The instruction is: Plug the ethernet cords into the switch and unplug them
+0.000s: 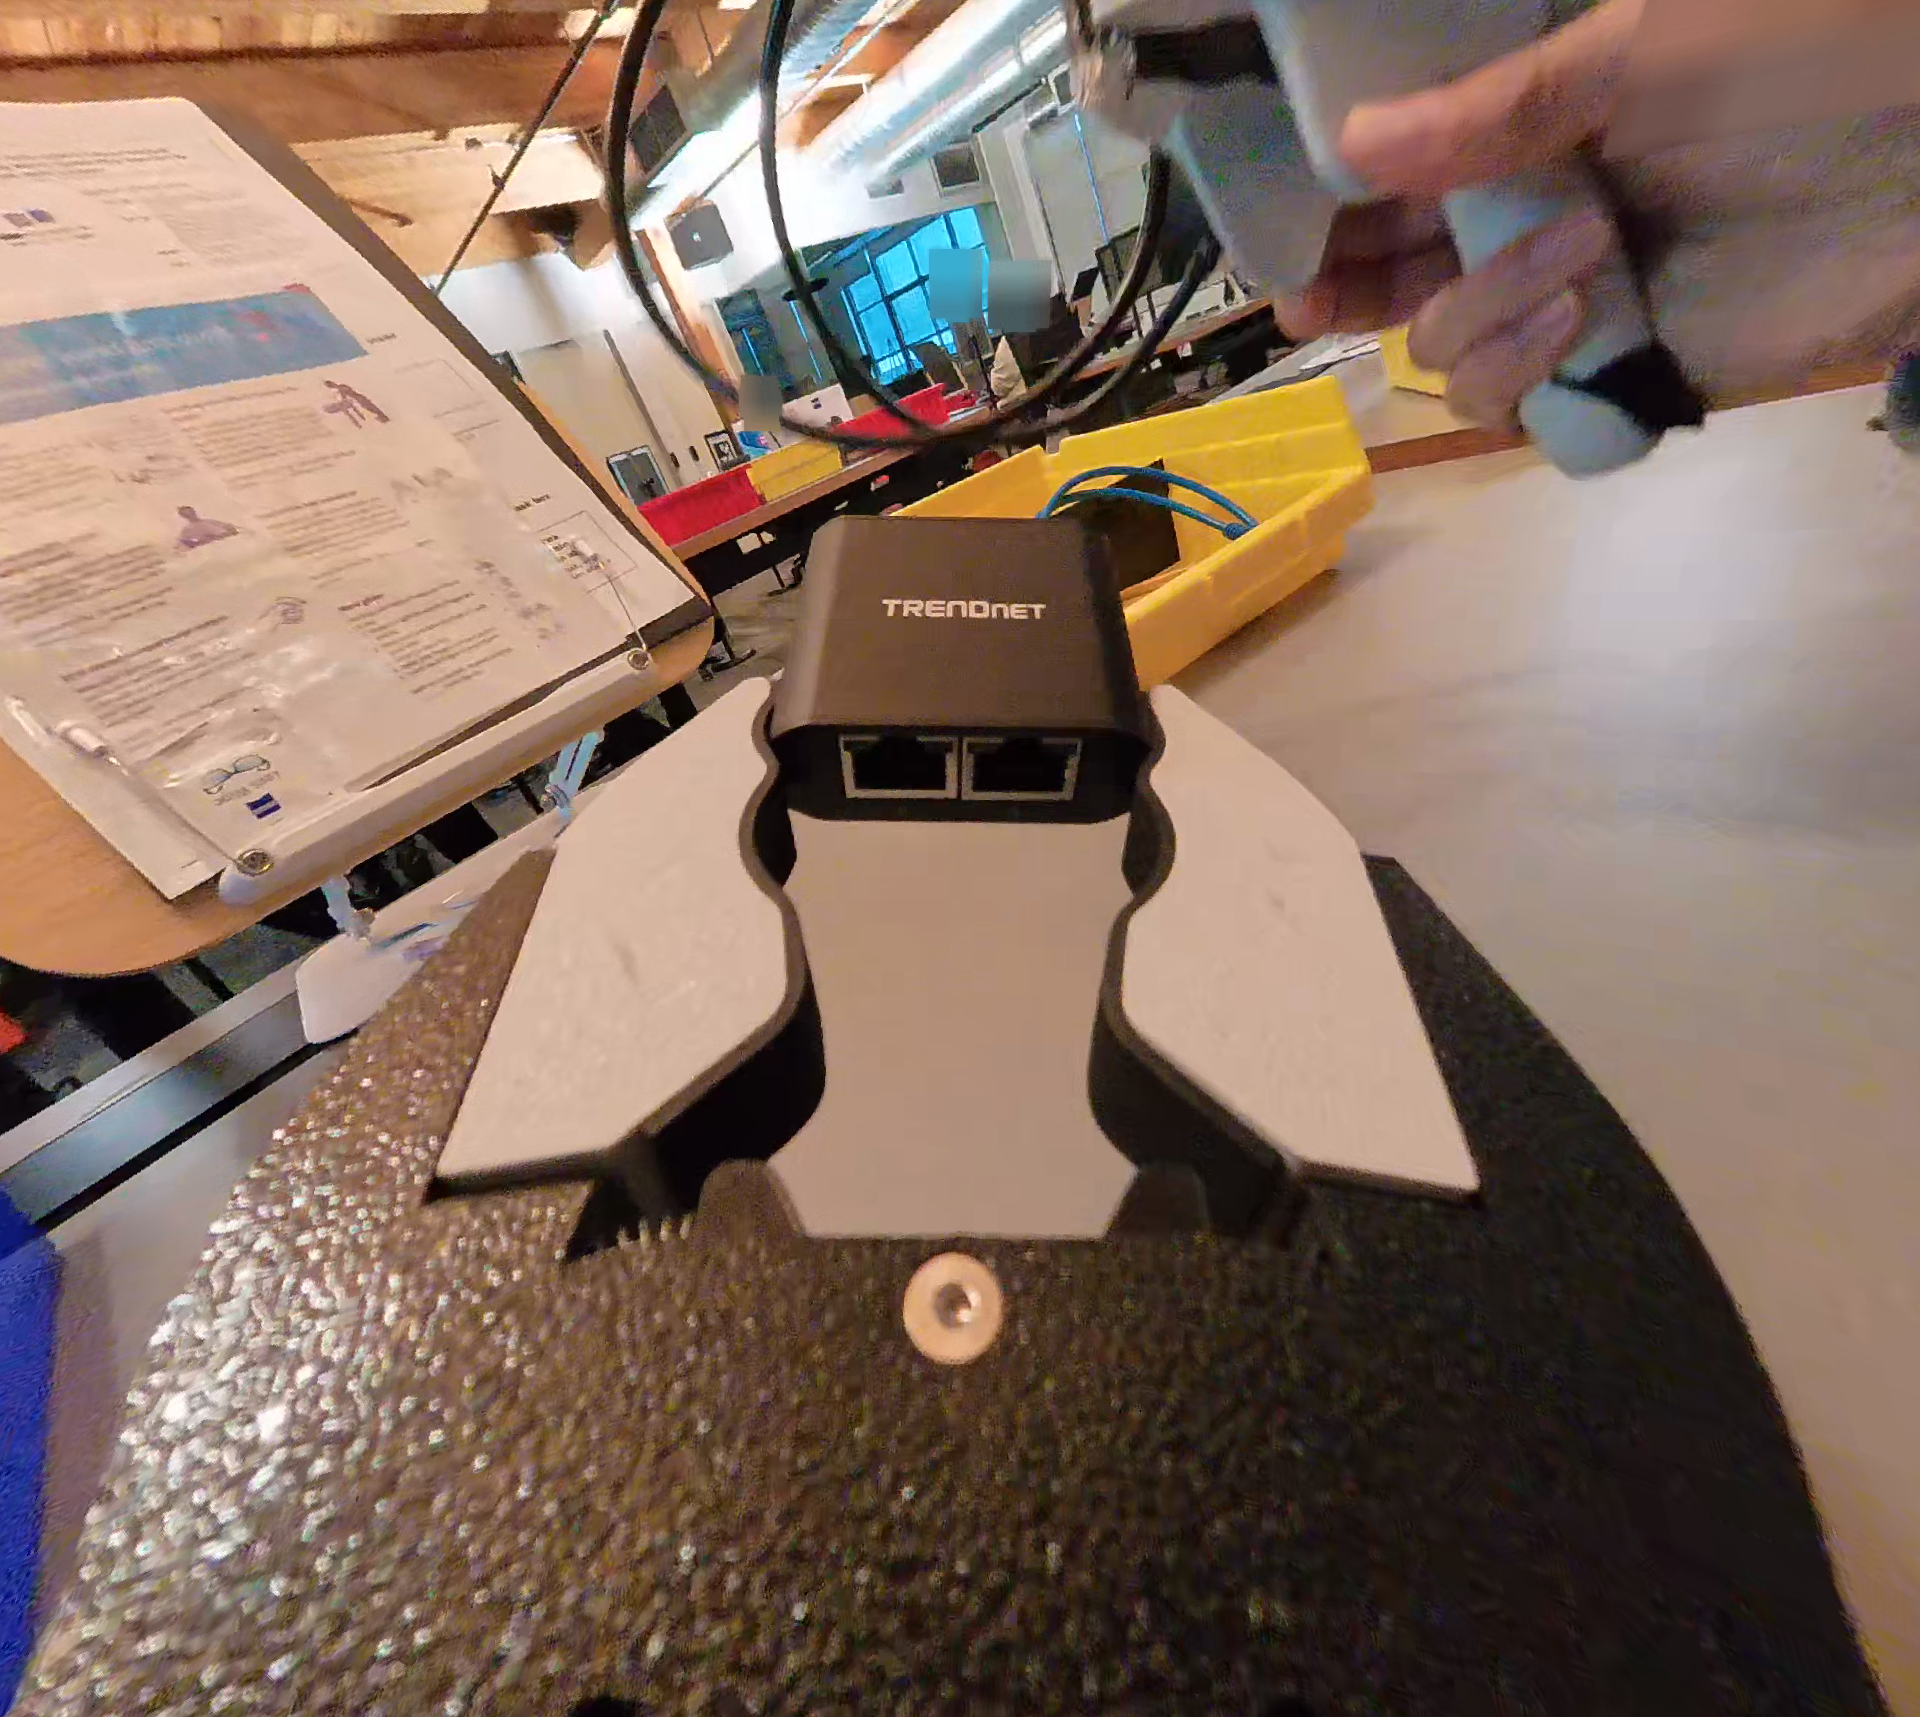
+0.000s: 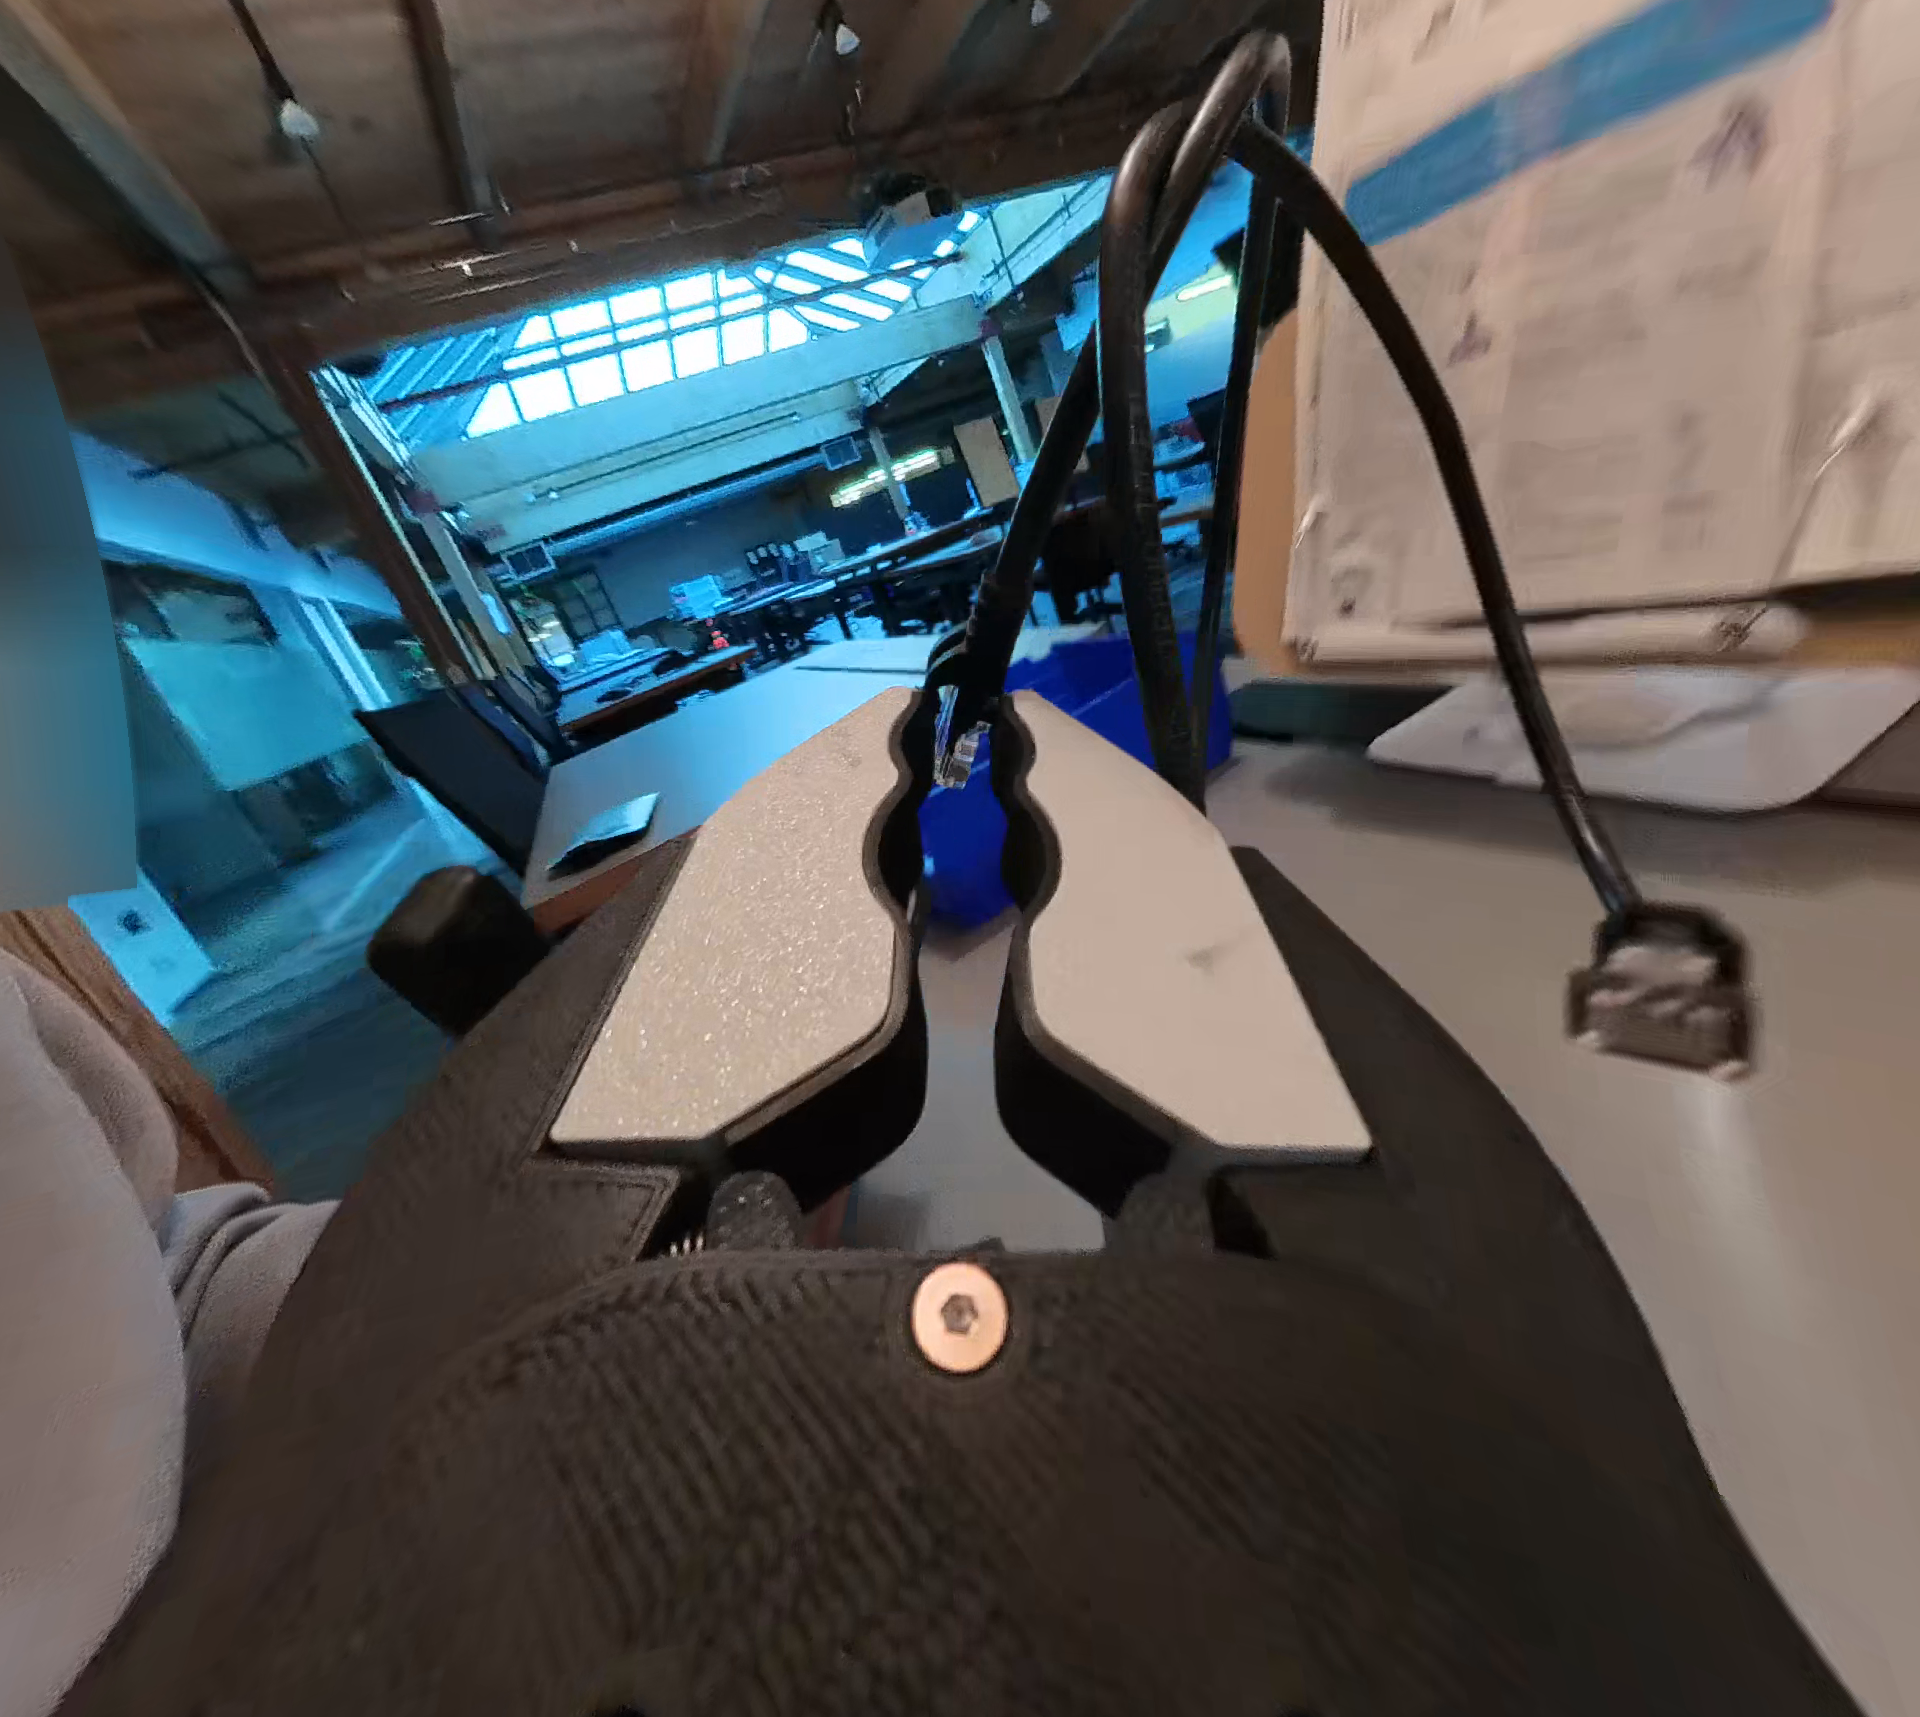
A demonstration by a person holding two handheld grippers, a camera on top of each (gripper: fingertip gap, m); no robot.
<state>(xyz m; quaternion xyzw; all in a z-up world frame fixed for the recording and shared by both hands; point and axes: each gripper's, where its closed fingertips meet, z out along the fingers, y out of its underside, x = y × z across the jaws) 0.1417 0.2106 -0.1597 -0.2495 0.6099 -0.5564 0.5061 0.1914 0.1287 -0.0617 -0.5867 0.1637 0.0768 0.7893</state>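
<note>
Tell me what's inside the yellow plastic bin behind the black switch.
Inside the yellow plastic bin a looped blue cable shows beside a dark object. The black switch and the bin's wall hide the rest.

Matt black plastic switch [image 1: 961, 659]; glossy black rubbery ethernet cord [image 2: 1132, 441]; smooth grey counter [image 1: 1558, 732]; glossy yellow plastic bin [image 1: 1247, 514]; rough wooden ceiling [image 2: 623, 5].

Wooden ceiling [image 2: 644, 5], distant worktables [image 2: 831, 597]

The black switch [image 1: 961, 659] bears white lettering; the poster's [image 1: 260, 462] print is illegible.
</note>
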